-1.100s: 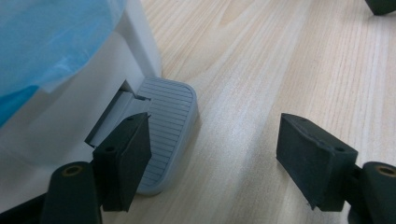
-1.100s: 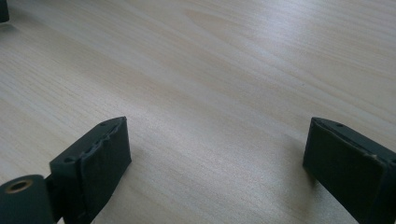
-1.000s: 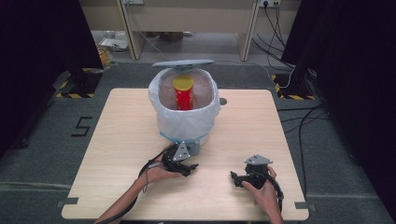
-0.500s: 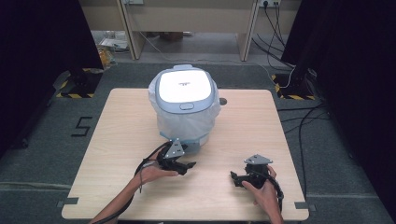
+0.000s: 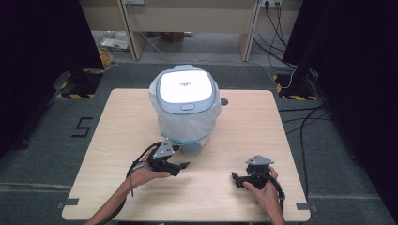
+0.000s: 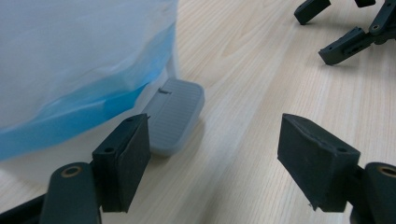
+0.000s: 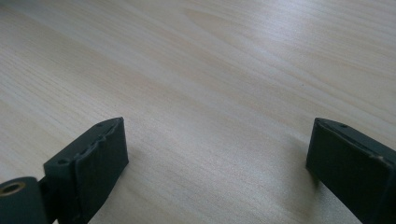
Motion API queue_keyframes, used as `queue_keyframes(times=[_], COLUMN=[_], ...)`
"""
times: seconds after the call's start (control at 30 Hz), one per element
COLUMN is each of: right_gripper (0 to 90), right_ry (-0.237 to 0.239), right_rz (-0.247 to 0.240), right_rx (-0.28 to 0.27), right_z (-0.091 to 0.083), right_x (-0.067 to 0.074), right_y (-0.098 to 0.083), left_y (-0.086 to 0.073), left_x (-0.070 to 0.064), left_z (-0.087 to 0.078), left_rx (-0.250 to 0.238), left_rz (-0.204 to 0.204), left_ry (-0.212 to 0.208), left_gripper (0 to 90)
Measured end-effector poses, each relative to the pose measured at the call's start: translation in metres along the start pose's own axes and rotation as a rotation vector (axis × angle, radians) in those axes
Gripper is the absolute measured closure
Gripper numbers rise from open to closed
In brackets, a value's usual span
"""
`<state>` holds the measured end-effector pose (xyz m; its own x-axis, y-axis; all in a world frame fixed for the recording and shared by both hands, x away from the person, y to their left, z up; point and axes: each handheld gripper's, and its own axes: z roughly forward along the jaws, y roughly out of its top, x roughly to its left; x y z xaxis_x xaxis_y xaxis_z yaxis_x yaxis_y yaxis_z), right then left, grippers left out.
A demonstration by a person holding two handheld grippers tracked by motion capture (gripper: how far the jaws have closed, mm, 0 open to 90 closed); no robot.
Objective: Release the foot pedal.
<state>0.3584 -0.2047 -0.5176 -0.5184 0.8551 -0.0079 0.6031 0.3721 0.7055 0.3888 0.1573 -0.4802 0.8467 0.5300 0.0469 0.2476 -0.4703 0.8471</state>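
A white pedal bin (image 5: 187, 123) lined with a white and blue bag (image 6: 70, 56) stands mid-table, its pale lid (image 5: 186, 88) down. Its grey foot pedal (image 5: 191, 149) sticks out at the front, and in the left gripper view the pedal (image 6: 175, 114) lies just beyond my left jaw. My left gripper (image 5: 180, 168) (image 6: 219, 158) hovers open in front of the pedal, touching nothing. My right gripper (image 5: 237, 179) (image 7: 217, 163) rests low over bare wood at the front right, open and empty. It also appears at the top right of the left gripper view, right gripper (image 6: 341, 28).
The light wooden table (image 5: 117, 140) has bare wood on both sides of the bin and along its front edge. Beyond the table are dark floor, cables (image 5: 300, 117) at the right, and cabinet legs at the back.
The bin's lid was up a second ago, showing a red and yellow thing inside; it has come down. My left gripper has drawn back from the pedal. The right gripper has stayed put.
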Motion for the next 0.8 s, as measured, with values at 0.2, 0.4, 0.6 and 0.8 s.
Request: queue_keyframes(times=[0.2, 0.4, 0.6, 0.8], right_gripper=[5.6, 5.6, 5.6, 5.5], right_ry=[0.000, 0.000, 0.000, 0.000], right_rz=[0.002, 0.000, 0.000, 0.000], right_rx=[0.001, 0.000, 0.000, 0.000], right_z=[0.000, 0.000, 0.000, 0.000], right_x=[0.000, 0.000, 0.000, 0.000], right_y=[0.000, 0.000, 0.000, 0.000], left_y=[-0.011, -0.022, -0.037, -0.055], left_x=[0.010, 0.017, 0.021, 0.028], left_z=[-0.017, -0.028, -0.040, -0.050], left_rx=[-0.001, 0.003, 0.009, 0.021], left_rz=[-0.029, -0.052, -0.073, -0.097], left_ry=[0.025, 0.043, 0.058, 0.079], left_gripper=[24.7, 24.6, 24.4, 23.8])
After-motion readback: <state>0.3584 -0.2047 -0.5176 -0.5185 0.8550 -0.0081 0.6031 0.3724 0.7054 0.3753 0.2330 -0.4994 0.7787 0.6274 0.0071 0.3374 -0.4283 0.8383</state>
